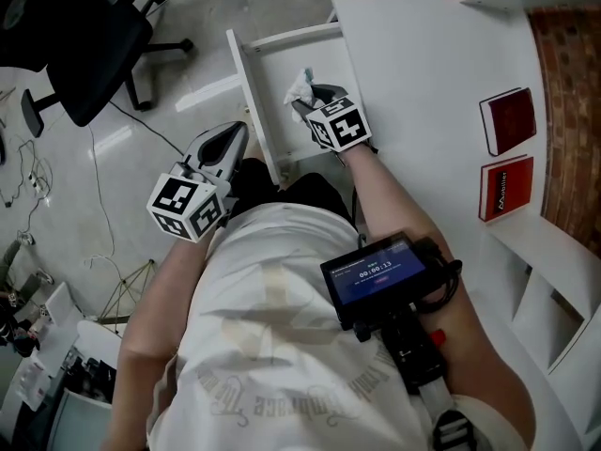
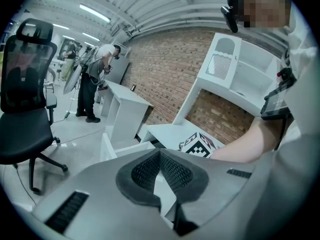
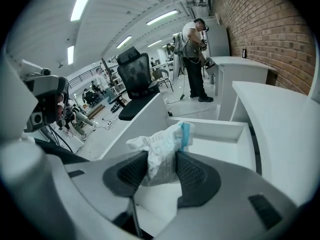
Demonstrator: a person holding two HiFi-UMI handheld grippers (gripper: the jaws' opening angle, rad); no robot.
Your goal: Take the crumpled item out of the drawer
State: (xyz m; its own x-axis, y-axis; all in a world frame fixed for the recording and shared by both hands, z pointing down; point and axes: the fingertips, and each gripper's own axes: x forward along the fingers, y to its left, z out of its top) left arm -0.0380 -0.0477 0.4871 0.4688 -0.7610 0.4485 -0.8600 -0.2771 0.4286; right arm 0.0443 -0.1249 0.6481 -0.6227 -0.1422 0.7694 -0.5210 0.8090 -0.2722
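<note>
Right claw [image 1: 316,101] is up around 12 o'clock in the head view. The bare forearm [image 1: 394,195] reaches out to it from about 5 o'clock, and the claw is tipped pretty steeply down. Its pads [image 3: 132,171] are clamped on the crumpled item [image 3: 162,146], one on each side. Left claw [image 1: 230,139] hangs off at 10 o'clock, angled slightly downward, tips pressed together with nothing between them.
</note>
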